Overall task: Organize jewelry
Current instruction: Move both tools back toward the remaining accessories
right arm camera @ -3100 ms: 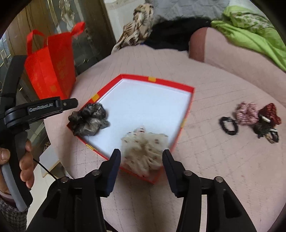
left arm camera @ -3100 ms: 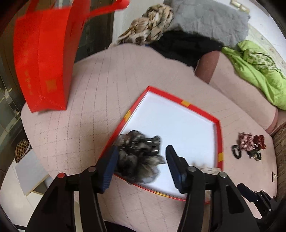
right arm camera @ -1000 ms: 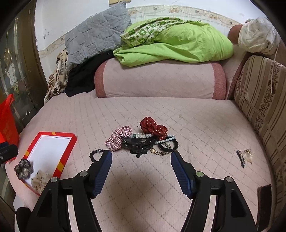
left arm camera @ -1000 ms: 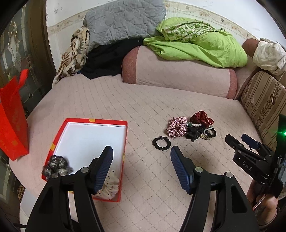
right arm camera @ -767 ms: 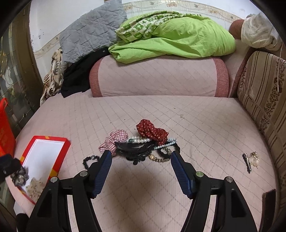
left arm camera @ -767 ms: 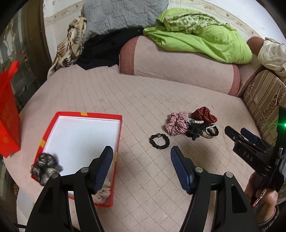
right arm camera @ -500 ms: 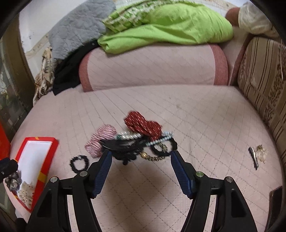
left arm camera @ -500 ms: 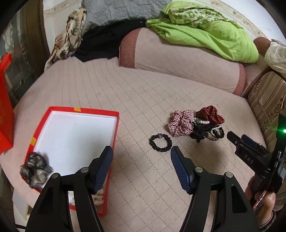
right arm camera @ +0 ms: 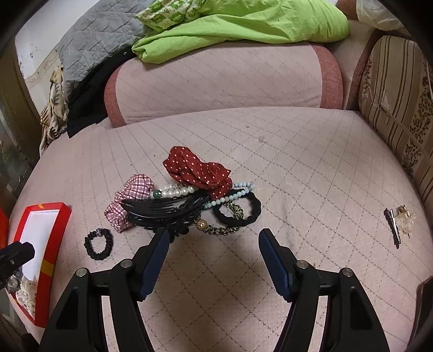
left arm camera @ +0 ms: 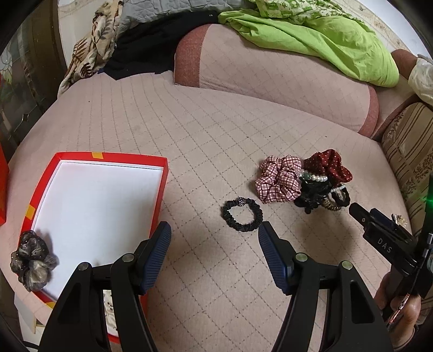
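My left gripper (left arm camera: 215,234) is open and empty, just short of a small black scrunchie (left arm camera: 242,214) on the pink quilted bed. The red box (left arm camera: 111,157) lies left of it with a grey scrunchie (left arm camera: 32,260) inside. A checked scrunchie (left arm camera: 280,178) and a red dotted scrunchie (left arm camera: 326,165) lie to the right. My right gripper (right arm camera: 213,241) is open and empty, near a pile: black hair claw (right arm camera: 165,211), pearl bracelet (right arm camera: 176,191), red dotted scrunchie (right arm camera: 200,170), black hair tie (right arm camera: 238,208).
A hair clip and small ornament (right arm camera: 397,223) lie apart at the right. A pink bolster (right arm camera: 222,81) with a green blanket (right arm camera: 243,21) bounds the back. A striped cushion (right arm camera: 400,89) stands at right. A red bag edge (left arm camera: 2,189) shows far left.
Both grippers have left the red box and swung right toward the loose pile. Over the last second each has moved closer to its items; both stay open.
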The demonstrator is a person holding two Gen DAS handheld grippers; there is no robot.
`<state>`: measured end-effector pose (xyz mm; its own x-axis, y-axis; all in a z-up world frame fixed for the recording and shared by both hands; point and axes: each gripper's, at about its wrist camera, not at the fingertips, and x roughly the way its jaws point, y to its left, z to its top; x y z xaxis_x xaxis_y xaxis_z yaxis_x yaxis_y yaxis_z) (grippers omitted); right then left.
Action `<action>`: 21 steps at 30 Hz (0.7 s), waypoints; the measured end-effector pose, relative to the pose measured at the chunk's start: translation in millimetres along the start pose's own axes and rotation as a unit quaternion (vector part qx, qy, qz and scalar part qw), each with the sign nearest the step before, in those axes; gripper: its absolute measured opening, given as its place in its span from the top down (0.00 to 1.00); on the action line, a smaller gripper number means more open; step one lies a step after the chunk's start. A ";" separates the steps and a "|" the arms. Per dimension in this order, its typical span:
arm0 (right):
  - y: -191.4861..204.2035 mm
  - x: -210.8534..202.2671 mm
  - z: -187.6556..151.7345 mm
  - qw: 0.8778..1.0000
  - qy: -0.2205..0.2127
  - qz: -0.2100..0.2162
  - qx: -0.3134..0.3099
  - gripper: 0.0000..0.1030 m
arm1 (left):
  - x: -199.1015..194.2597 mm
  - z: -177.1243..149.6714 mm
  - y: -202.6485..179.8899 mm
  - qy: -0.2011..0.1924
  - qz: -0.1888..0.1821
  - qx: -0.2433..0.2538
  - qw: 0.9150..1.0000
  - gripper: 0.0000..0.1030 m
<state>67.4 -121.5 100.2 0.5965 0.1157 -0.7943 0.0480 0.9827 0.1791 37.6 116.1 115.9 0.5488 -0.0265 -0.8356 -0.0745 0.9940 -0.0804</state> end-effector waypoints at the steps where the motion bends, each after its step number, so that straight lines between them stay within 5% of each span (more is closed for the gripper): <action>1: -1.0 1.6 -0.6 1.000 0.001 -0.001 0.001 0.29 | 2.1 0.4 1.8 0.001 0.000 -0.003 1.000 0.36; 21: -50.2 15.5 10.4 0.997 -0.003 0.036 0.075 0.29 | 54.9 46.9 14.0 0.022 -0.022 -0.034 0.999 0.36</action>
<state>82.6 -170.5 85.0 0.6077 0.1830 -0.7728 0.1236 0.9394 0.3196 105.8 133.6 94.3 0.5156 -0.0752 -0.8535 -0.1095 0.9822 -0.1527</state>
